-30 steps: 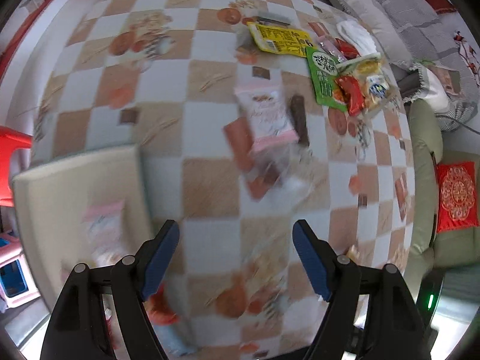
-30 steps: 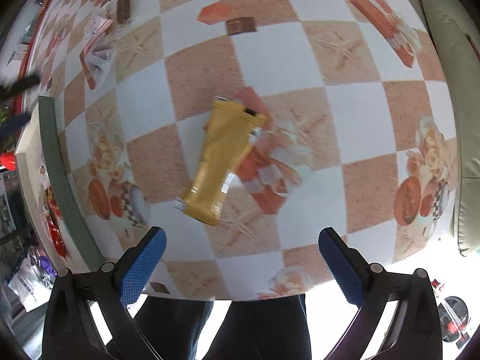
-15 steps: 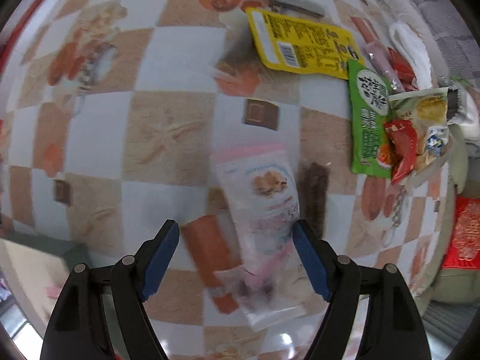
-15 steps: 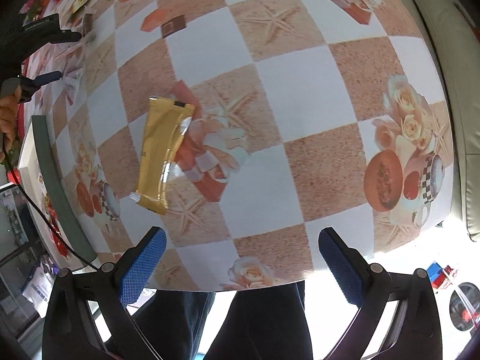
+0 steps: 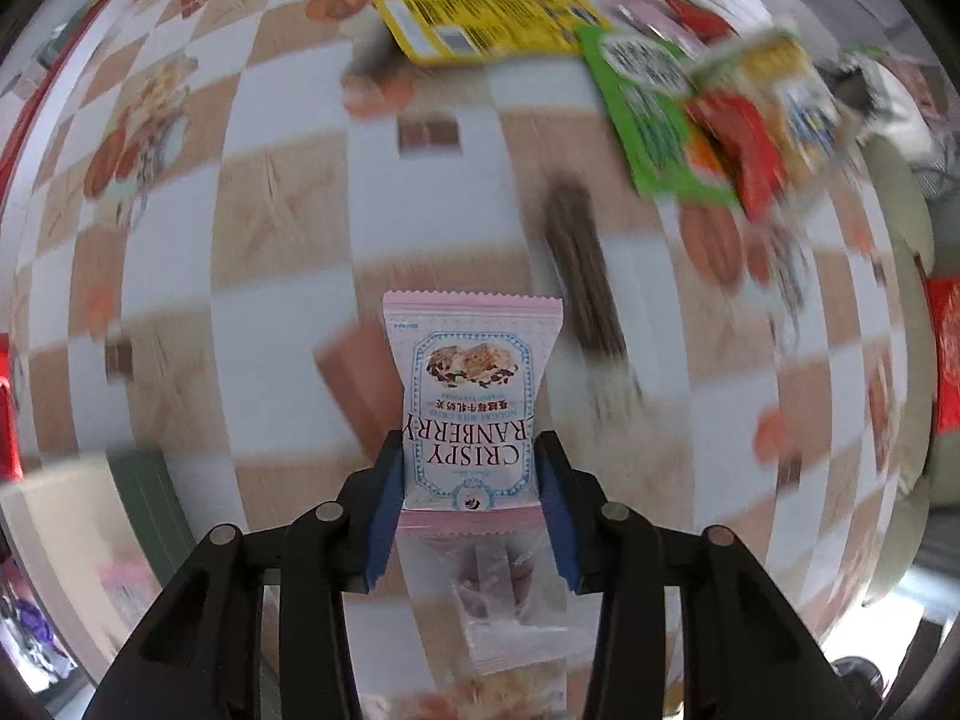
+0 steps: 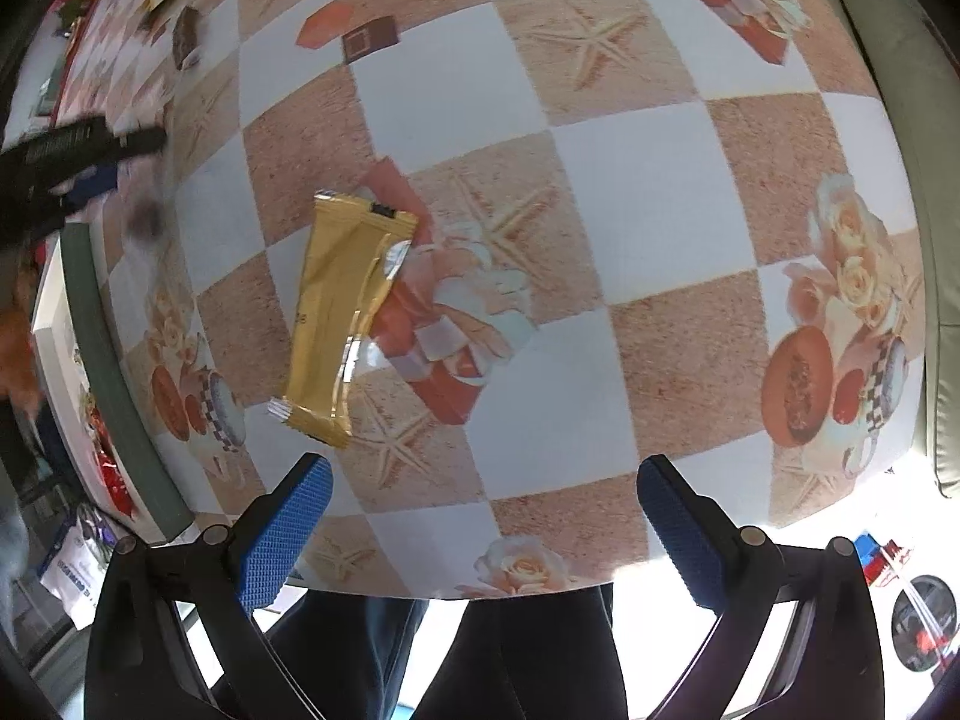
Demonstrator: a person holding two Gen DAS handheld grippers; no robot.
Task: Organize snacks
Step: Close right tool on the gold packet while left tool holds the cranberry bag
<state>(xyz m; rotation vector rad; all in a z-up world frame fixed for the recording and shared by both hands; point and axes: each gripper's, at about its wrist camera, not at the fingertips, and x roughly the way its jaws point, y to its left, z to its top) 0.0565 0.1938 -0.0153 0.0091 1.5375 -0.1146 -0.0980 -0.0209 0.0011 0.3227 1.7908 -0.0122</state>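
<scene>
My left gripper (image 5: pixel 468 468) is shut on a pink and white crispy cranberry snack packet (image 5: pixel 471 396) and holds it above the checked tablecloth. A clear packet (image 5: pixel 510 600) lies just below it. A dark brown bar (image 5: pixel 585 276) lies to the right of it. My right gripper (image 6: pixel 480 516) is open and empty above the table's near edge. A gold snack bar (image 6: pixel 345 312) lies on the cloth just ahead and left of it. The left gripper also shows in the right wrist view (image 6: pixel 72 150), at the far left.
A yellow packet (image 5: pixel 486 24), a green packet (image 5: pixel 654 120) and red and yellow packets (image 5: pixel 756 114) lie at the far right of the table. A cream box with a green rim (image 6: pixel 102 360) stands at the table's left. A sofa (image 6: pixel 900 120) runs along the right.
My left gripper has come down onto the pink cranberry packet and closed on it. My right gripper has stayed open and has shifted slightly over the gold bar.
</scene>
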